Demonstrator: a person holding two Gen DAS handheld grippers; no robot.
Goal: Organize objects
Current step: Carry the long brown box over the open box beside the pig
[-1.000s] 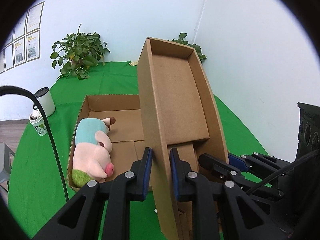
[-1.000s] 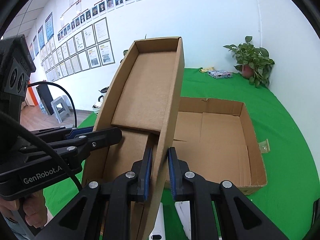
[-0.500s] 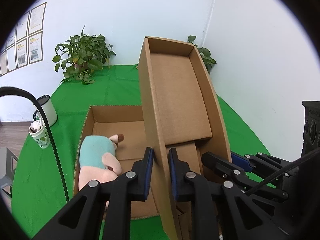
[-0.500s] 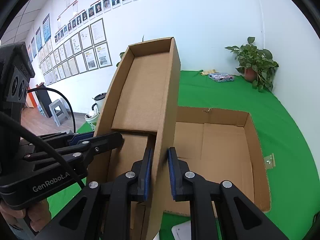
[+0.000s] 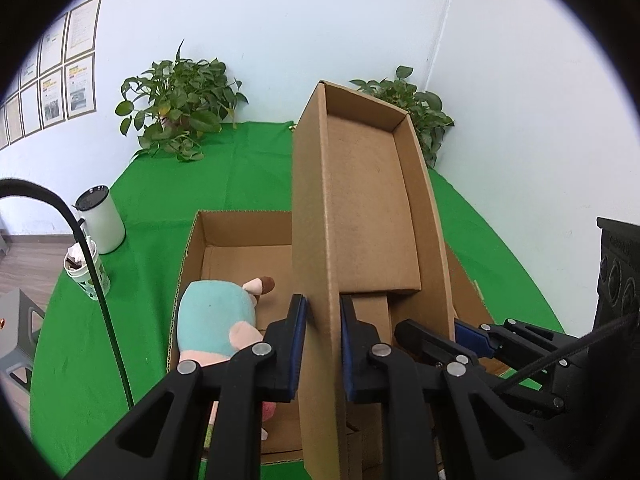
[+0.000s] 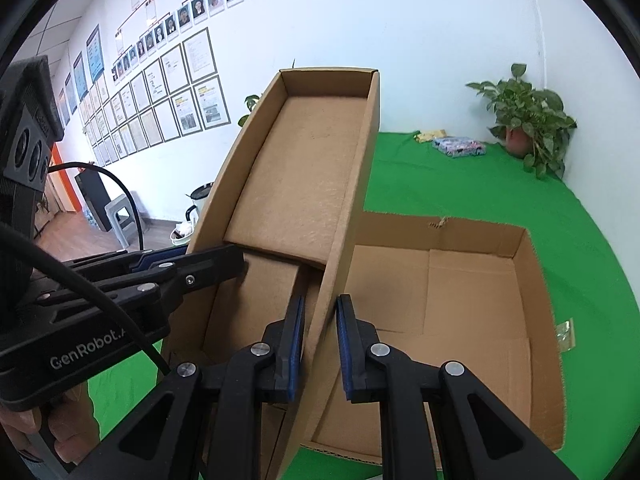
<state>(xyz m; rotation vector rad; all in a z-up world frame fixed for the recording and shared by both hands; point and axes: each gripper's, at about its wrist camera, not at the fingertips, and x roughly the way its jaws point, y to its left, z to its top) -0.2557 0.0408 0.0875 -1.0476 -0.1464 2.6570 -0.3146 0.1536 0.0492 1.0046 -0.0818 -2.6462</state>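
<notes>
Green cloth [image 5: 240,184] underlies the open box [image 6: 532,264]; both grippers [image 5: 322,344] [image 6: 320,344] pinch the tilted lid's [image 5: 360,208] opposite walls

I'm counting: two cardboard boxes [image 5: 360,216] [image 5: 240,232], one plush toy [image 5: 216,320], two potted plants [image 5: 180,108] [image 5: 412,112], two cups [image 5: 100,220] [image 5: 84,272].

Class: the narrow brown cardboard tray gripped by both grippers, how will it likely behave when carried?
The narrow brown cardboard tray looks empty, so probably light. Left gripper and right gripper pinch thin side walls, which may flex.
</notes>
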